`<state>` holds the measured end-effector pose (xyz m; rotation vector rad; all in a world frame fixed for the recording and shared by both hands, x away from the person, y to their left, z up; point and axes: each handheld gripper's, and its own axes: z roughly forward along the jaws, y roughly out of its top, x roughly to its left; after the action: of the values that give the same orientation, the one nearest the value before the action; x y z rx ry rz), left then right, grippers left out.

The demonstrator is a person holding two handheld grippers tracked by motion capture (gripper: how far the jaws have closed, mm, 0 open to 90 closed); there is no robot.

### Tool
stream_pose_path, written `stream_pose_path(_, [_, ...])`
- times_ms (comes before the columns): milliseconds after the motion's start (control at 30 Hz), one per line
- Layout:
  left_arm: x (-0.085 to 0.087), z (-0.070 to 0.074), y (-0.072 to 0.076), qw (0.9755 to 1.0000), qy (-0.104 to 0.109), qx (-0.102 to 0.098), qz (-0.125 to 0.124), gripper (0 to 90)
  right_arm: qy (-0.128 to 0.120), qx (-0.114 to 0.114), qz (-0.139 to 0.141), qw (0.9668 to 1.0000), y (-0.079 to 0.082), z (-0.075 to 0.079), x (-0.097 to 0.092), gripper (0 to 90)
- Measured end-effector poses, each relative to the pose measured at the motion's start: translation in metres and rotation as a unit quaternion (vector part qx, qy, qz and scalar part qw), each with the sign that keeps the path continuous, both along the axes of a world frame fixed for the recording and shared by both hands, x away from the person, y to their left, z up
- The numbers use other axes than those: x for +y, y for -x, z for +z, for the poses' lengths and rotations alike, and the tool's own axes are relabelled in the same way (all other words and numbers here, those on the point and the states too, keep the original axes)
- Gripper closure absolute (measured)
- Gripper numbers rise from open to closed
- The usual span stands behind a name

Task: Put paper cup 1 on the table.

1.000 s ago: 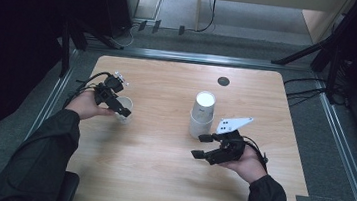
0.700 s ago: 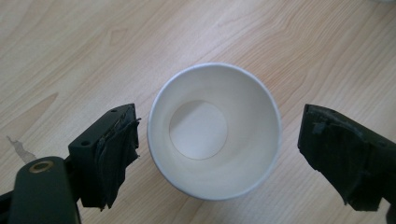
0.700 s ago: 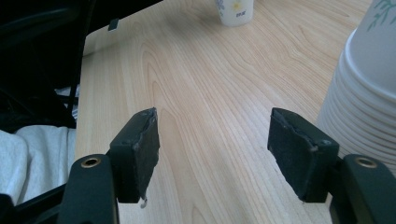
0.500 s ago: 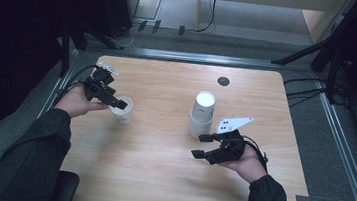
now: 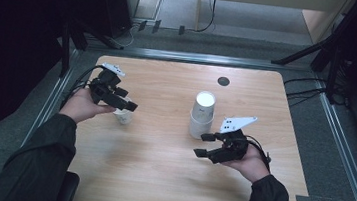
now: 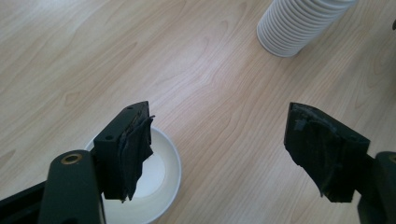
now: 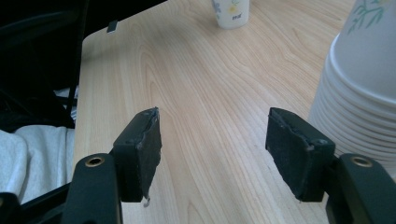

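Note:
A single white paper cup (image 5: 123,117) stands upright on the left of the wooden table (image 5: 158,179). My left gripper (image 5: 126,105) hovers just above it and a little to its left. In the left gripper view the cup (image 6: 161,186) lies under the left jaw of the gripper (image 6: 219,126). These jaws have just been closing, are apart, and have nothing between them. A stack of upside-down paper cups (image 5: 202,114) stands mid-table. My right gripper (image 5: 200,145) rests low in front of it. In the right gripper view the stack (image 7: 364,79) is just right of the gripper (image 7: 217,123). Its jaws have also been closing on nothing.
A dark round grommet (image 5: 223,81) sits near the table's far edge. Black stands and cables line the floor behind and beside the table. In the right gripper view the single cup (image 7: 232,11) shows far off, near the table's left edge.
My left gripper has lifted off the single cup and drawn back slightly, and its jaws look narrower. The cup stays standing on the table. The right hand has kept still.

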<state>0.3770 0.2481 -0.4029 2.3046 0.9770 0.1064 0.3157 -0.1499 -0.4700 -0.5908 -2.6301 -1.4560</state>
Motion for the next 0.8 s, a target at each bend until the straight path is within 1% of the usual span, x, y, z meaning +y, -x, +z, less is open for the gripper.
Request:
stream_pose_path(33, [-0.002, 0.0, 0.001, 1.0, 0.006, 0.002, -0.001, 23.9, 0.0, 0.0, 0.0, 1.0, 0.0, 0.0, 0.0, 36.8])
stream_pose_path(100, [-0.006, -0.002, 0.004, 0.9999, 0.015, 0.0, -0.007, 24.5, 0.0, -0.002, 0.0, 1.0, 0.0, 0.001, -0.001, 37.4])
stream_pose_path(133, [-0.009, -0.003, 0.005, 0.9997, 0.022, 0.004, -0.01, 24.9, 0.001, -0.004, 0.0, 1.0, -0.001, 0.001, -0.002, 38.8])
stream_pose_path(233, [-0.016, -0.006, 0.01, 0.9994, 0.03, 0.001, -0.018, 25.0, 0.005, 0.0, 0.001, 1.0, -0.001, 0.002, -0.004, 40.4])
stream_pose_path(333, [-0.024, -0.009, 0.015, 0.999, 0.037, 0.0, -0.027, 25.0, 0.007, -0.005, -0.002, 1.0, -0.001, 0.002, -0.006, 42.0])
stream_pose_path(400, [-0.029, -0.011, 0.019, 0.9988, 0.037, -0.003, -0.031, 25.0, 0.01, -0.008, -0.005, 0.9999, -0.001, 0.002, -0.008, 42.1])
stream_pose_path(467, [-0.033, -0.012, 0.022, 0.9983, 0.045, -0.002, -0.036, 25.0, 0.013, -0.016, -0.011, 0.9997, -0.001, 0.001, -0.009, 42.1])
stream_pose_path(500, [-0.035, -0.013, 0.024, 0.9979, 0.05, 0.003, -0.041, 25.0, 0.021, -0.024, -0.016, 0.9994, -0.001, 0.001, -0.009, 42.1])
stream_pose_path(533, [-0.037, -0.014, 0.025, 0.9973, 0.056, 0.006, -0.047, 24.9, 0.027, -0.027, -0.021, 0.9991, -0.002, 0.0, -0.01, 42.0])
stream_pose_path(567, [-0.039, -0.014, 0.028, 0.9969, 0.059, 0.001, -0.052, 24.9, 0.028, -0.025, -0.021, 0.9991, -0.002, 0.0, -0.011, 41.9])
stream_pose_path(633, [-0.042, -0.016, 0.031, 0.996, 0.069, 0.002, -0.057, 24.9, 0.025, -0.018, -0.024, 0.9992, -0.003, -0.001, -0.012, 41.5])
stream_pose_path(733, [-0.046, -0.02, 0.036, 0.9954, 0.072, 0.002, -0.063, 24.9, 0.02, -0.018, -0.025, 0.9993, -0.003, 0.0, -0.015, 41.5])
stream_pose_path(767, [-0.048, -0.022, 0.038, 0.9955, 0.07, 0.0, -0.064, 24.9, 0.018, -0.016, -0.026, 0.9994, -0.004, 0.0, -0.015, 41.6])
stream_pose_path(800, [-0.05, -0.024, 0.04, 0.9954, 0.07, -0.004, -0.066, 24.9, 0.018, -0.019, -0.027, 0.9993, -0.004, 0.0, -0.016, 41.6])
